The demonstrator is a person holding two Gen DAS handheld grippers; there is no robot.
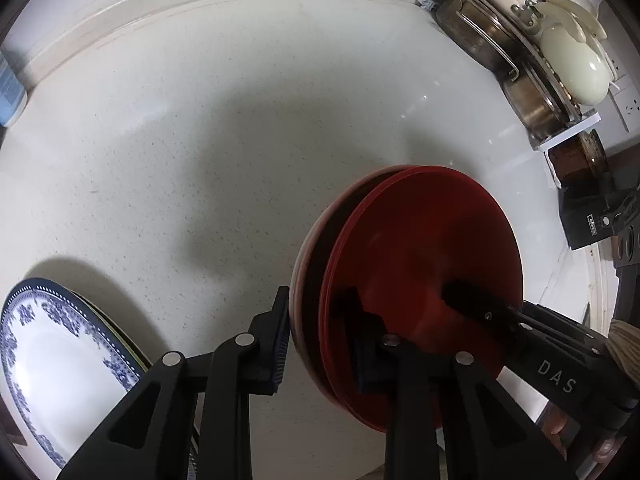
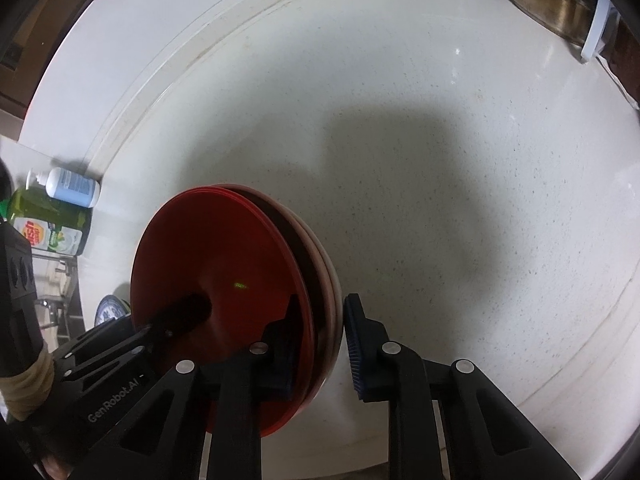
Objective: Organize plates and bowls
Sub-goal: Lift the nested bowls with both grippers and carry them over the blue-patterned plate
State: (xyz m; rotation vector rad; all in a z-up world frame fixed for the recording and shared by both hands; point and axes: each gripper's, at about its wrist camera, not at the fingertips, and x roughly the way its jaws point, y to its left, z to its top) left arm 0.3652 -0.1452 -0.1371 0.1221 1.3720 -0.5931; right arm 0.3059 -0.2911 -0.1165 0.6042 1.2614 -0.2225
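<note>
A stack of red plates [image 1: 432,264] with a pale plate beneath is held on edge above the white counter [image 1: 200,140]. My left gripper [image 1: 320,340] straddles the stack's rim, one finger on each face, jaws closed on it. My right gripper [image 2: 320,344] grips the same red stack [image 2: 208,256] from the opposite side, with its right pad just at the pale plate's face. The right gripper's finger [image 1: 480,304] shows on the red face in the left wrist view. A blue-and-white patterned plate [image 1: 52,360] lies at the lower left, on top of other plates.
A rack with metal pots, lids and a cream kettle [image 1: 560,48] stands at the back right. Soap bottles [image 2: 60,208] and a sink tap [image 2: 52,304] are at the left. A raised counter ledge [image 1: 200,12] runs along the back.
</note>
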